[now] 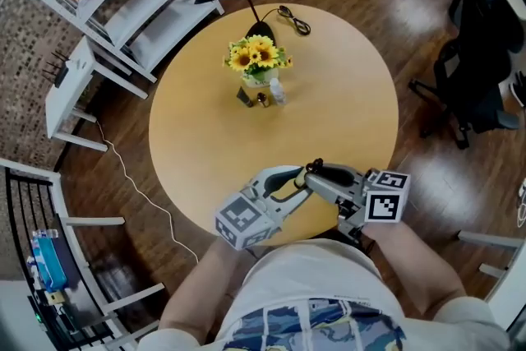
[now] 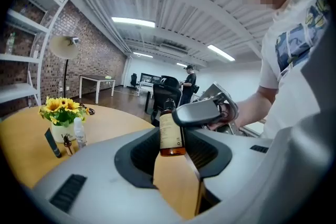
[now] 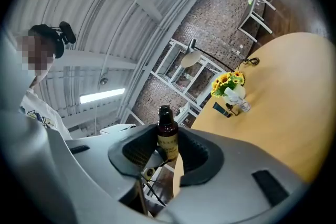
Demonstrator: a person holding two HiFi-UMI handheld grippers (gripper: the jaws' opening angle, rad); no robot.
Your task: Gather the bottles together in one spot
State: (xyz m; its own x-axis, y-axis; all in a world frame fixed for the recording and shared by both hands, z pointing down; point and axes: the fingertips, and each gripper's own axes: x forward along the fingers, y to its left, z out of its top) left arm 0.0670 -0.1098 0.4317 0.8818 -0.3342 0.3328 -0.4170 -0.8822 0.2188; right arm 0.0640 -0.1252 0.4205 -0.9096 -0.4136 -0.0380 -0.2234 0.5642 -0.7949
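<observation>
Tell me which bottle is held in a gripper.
The amber bottle, clamped by both the left gripper and the right gripper; the other bottles stand by the sunflowers.

table (image 1: 345,119): round, pale wood top, mostly bare
far middle: sunflower pot (image 1: 259,62)
right in front of the pot: dark tube (image 1: 245,97) left, tiny brown bottle (image 1: 262,100) middle, clear bottle (image 1: 277,92) right, all bunched close
far edge: black lamp base (image 1: 261,30), coiled cord (image 1: 294,19) to its right
</observation>
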